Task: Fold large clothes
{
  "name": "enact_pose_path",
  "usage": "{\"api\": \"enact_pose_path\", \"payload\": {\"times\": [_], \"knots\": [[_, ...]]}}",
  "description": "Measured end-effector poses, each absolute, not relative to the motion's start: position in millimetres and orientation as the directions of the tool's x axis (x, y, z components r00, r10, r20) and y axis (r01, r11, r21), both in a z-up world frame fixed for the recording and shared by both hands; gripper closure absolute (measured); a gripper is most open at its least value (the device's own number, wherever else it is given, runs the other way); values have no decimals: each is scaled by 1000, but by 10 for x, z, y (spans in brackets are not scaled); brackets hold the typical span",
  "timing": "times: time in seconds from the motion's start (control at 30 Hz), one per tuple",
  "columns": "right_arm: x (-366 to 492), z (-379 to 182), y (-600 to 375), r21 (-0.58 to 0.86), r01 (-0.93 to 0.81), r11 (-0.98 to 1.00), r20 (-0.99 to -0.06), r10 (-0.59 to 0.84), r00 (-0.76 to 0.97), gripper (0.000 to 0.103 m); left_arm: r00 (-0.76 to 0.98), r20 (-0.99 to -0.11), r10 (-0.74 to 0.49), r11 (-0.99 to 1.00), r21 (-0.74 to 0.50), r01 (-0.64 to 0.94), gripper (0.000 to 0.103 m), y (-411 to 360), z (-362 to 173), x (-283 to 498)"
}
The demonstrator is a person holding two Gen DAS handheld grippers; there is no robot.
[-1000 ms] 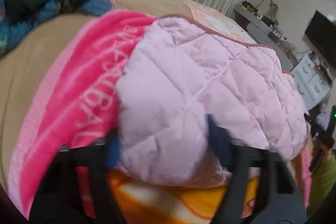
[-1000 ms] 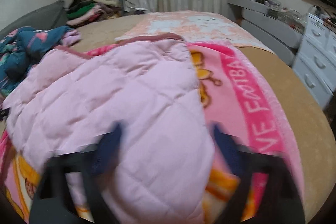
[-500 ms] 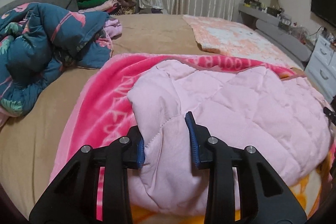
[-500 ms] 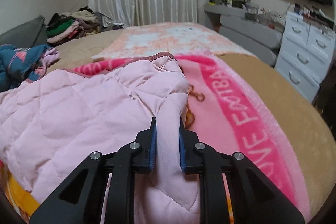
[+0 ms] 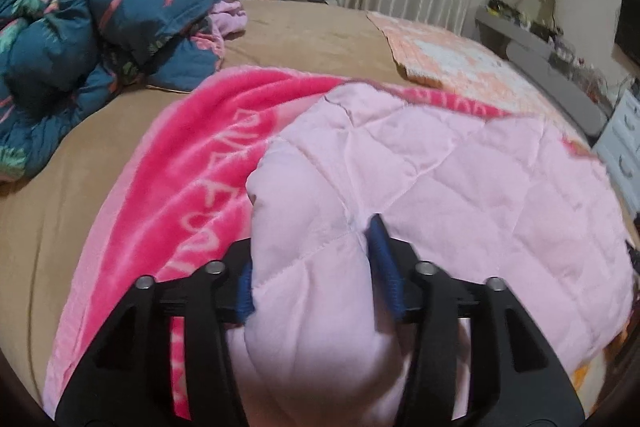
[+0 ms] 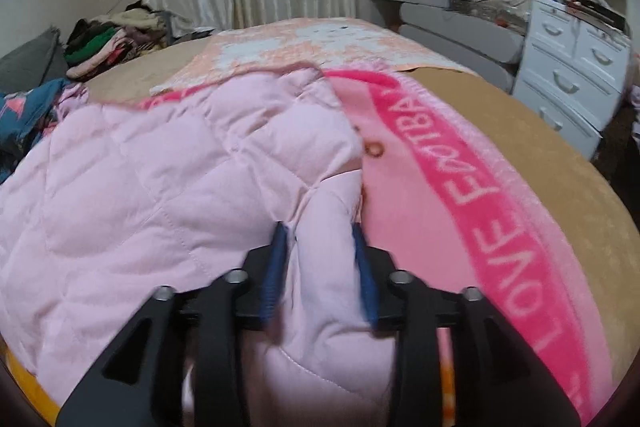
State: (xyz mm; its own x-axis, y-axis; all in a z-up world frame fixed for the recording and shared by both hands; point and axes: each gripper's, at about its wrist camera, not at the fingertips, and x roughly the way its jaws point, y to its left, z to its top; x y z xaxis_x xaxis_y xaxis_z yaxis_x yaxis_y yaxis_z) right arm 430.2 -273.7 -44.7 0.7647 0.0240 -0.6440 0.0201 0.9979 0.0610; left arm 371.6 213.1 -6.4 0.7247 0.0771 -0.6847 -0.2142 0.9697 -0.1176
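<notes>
Pink quilted jacket (image 5: pixel 460 187) is lying folded over on the hot-pink blanket (image 5: pixel 192 163) spread on the tan bed (image 5: pixel 312 39). Your left gripper (image 5: pixel 316 267) is opening, a thick fold of jacket sitting between its blue pads (image 5: pixel 382 259). Your right gripper (image 6: pixel 320 267) is opening too, the jacket's right edge bunching between its jaws. Judging from this, the puffy filling is likely springing back as you're letting go, so the fold may be flopping open. A pad could be snagging fabric and dragging it as you're pulling away. Watch you aren't catching the blanket underneath. Blue duvet (image 5: pixel 80 39) is sitting well apart.
</notes>
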Motion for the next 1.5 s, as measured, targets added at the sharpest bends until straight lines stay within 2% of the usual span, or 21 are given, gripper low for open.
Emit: {"api": "enact_pose_path", "payload": {"times": [0.1, 0.2, 0.3, 0.4, 0.57, 0.73, 0.87, 1.0, 1.13, 1.2, 1.23, 1.27, 1.5], "knots": [[4067, -194, -2648, 41, 20, 999, -567, 7, 824, 43, 753, -649, 111, 972, -86, -217, 46, 2063, 124, 3520], [3882, 53, -2374, 50, -100, 994, -511, 111, 852, 34, 771, -631, 83, 978, -97, -185, 44, 1946, 230, 3389], [3869, 160, -2035, 90, -248, 965, -532, 257, 807, 31, 761, -648, 39, 990, -79, -117, 41, 1699, 189, 3324], [3897, 199, -1679, 88, -347, 934, -569, 333, 752, 31, 748, -664, 28, 998, -24, -59, 37, 1438, 19, 3275], [3945, 163, -1086, 34, -490, 871, -636, 397, 661, 30, 711, -703, 10, 997, -49, -62, 36, 1444, -114, 3303], [4172, -106, -678, -3, -505, 863, -755, 329, 567, 31, 699, -715, -11, 995, -74, -60, 35, 1509, -150, 3313], [4305, -295, -675, 33, -468, 883, -773, 319, 548, 29, 697, -717, -23, 993, -95, -65, 34, 1500, -177, 3295], [4285, -320, -682, 37, -461, 887, -771, 318, 551, 29, 694, -719, -27, 993, -102, -67, 32, 1507, -162, 3299], [4118, -177, -848, 101, -448, 888, -746, 365, 557, 27, 693, -719, -45, 986, -143, -84, 23, 1537, -99, 3235], [4005, -82, -989, 140, -436, 889, -718, 395, 573, 20, 702, -711, -40, 985, -148, -94, 15, 1557, -36, 3196], [3933, -33, -1082, 148, -424, 894, -705, 396, 589, 11, 708, -706, -36, 984, -151, -100, 13, 1573, 3, 3167], [3888, 10, -1152, 155, -414, 897, -695, 397, 599, 9, 712, -701, -34, 982, -154, -105, 12, 1587, 33, 3139], [3553, 235, -1618, 218, -369, 904, -649, 417, 637, 4, 739, -674, -4, 978, -158, -138, 9, 1646, 264, 2926]]}}
